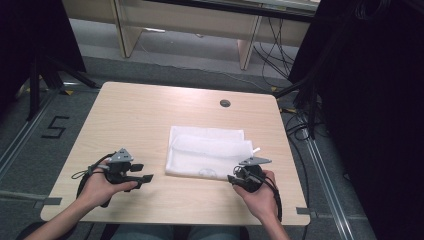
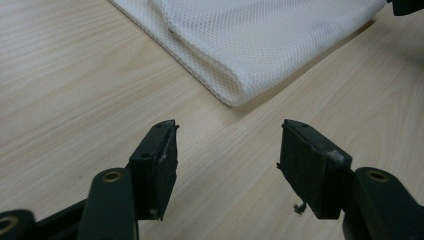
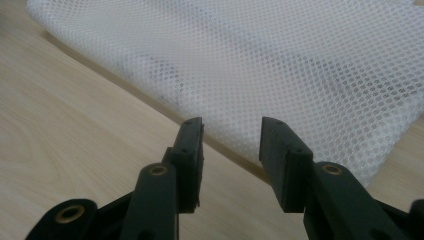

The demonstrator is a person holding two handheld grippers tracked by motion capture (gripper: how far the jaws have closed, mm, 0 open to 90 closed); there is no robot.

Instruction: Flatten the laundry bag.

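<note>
One folded white mesh bag [image 1: 207,151], two grippers, one table [image 1: 135,115].

- Bare desk [image 1: 140,120] is seen across the far half and the whole left side; free passage is offered there.
- The one obstacle on the desk is a folded white mesh bag [image 1: 207,152], lying low and flat right of centre.
- From the left gripper [image 1: 142,172], open wood is left toward the bag at 3 o'clock; nothing is held between its spread jaws.
- The right gripper [image 1: 234,181] is met by the bag's near edge at 11 o'clock, its jaws parted and empty.
- A small round grommet [image 1: 225,103] is set flush at the far edge.
</note>
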